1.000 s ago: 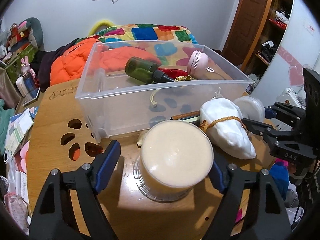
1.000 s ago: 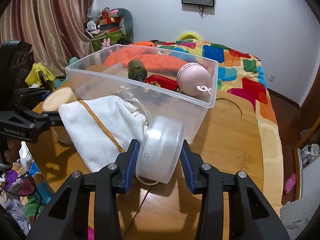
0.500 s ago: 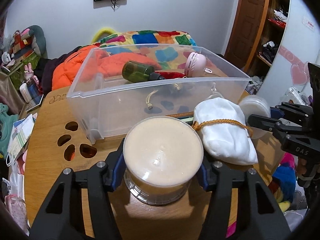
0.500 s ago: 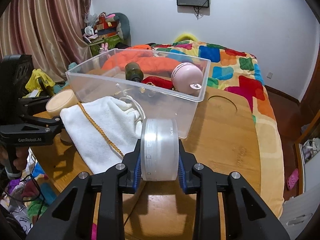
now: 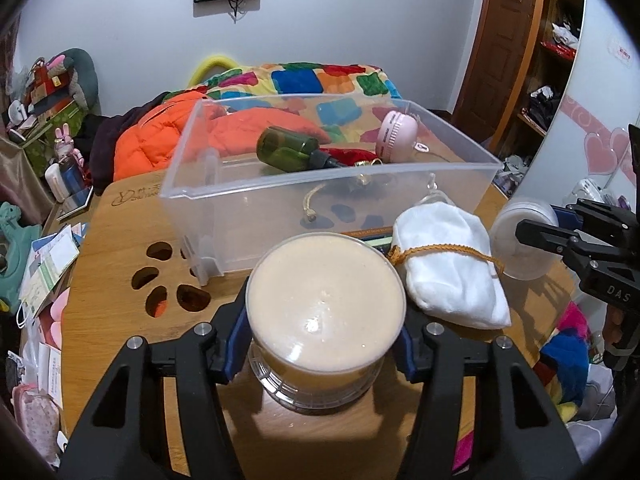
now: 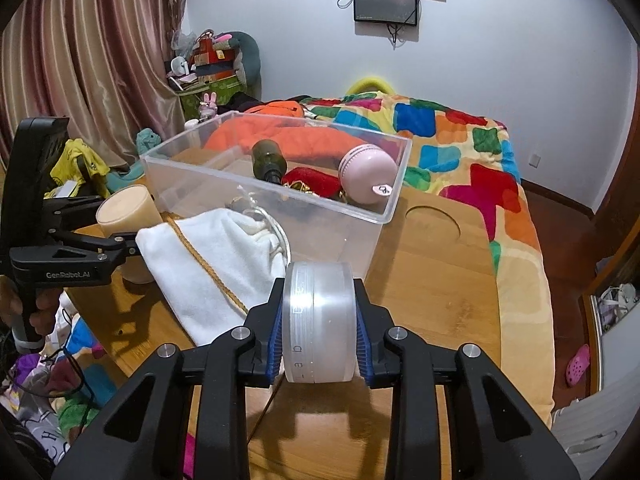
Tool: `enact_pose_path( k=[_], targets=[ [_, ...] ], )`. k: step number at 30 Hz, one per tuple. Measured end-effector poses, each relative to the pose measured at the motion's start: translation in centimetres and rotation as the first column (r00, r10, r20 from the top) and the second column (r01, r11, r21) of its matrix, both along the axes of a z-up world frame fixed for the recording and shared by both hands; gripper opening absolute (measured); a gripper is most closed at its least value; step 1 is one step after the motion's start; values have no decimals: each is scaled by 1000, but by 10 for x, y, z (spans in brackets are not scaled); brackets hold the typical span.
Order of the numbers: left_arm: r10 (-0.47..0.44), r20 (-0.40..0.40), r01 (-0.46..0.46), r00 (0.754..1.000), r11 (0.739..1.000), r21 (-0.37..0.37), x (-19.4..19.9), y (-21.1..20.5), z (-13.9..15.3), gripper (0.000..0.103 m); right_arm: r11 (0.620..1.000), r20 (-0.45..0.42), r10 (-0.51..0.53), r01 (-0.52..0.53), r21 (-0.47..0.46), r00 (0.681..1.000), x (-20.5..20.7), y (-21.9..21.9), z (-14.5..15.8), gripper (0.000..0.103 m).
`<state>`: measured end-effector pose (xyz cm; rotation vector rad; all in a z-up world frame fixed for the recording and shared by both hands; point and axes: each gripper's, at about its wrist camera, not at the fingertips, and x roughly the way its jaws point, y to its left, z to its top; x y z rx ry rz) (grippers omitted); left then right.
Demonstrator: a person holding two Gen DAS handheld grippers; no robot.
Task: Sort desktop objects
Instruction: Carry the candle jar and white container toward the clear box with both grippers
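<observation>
The round clear plastic jar with a cream-coloured lid [image 5: 324,308] stands upright on the wooden table [image 5: 120,248] near its front edge, just in front of the clear plastic storage bin [image 5: 248,204]. Its long axis is vertical, lid up. The left gripper [image 5: 322,344] has its jaws closed about halfway, blue pads pressing the jar's sides below the lid.

The flat translucent round plastic container [image 6: 319,320] is held on edge near the table's front edge, axis level, running from jaw to jaw. The right gripper [image 6: 319,344] has its jaws closed fully onto its two flat faces.

Risks, as judged:
- The jar's wall is smooth and wide; grip sits low under a broad lid, so it may tilt or slip on lifting.
- The white drawstring cloth pouch [image 5: 448,264] lies between both grippers; its orange cord [image 5: 444,250] may snag.
- The bin's near wall is high; either load may strike its rim.
</observation>
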<state>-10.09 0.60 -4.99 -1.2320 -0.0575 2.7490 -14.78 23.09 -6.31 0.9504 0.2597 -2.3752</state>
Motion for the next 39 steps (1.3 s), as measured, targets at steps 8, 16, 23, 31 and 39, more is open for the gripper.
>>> enact_pose_path(
  k=[8, 16, 23, 31, 39],
  targets=[
    [8, -14, -8, 1000, 1000, -2, 3, -5, 13, 57, 999, -12, -7, 6, -33, 1000, 1, 2, 17, 27],
    [-4, -41, 6, 999, 1000, 28, 3, -9, 32, 58, 999, -54, 8, -10, -51, 998, 5, -4, 38, 27],
    [-17, -69, 20, 997, 999, 39, 2, -9, 48, 58, 998, -84, 24, -29, -59, 996, 4, -11, 52, 27],
    [-14, -82, 18, 997, 998, 52, -4, -14, 60, 58, 997, -98, 50, -56, -59, 994, -5, -20, 61, 27],
    [-12, -87, 18, 996, 997, 69, -20, -22, 73, 58, 996, -123, 71, -78, -48, 990, -22, -30, 70, 27]
  ],
)
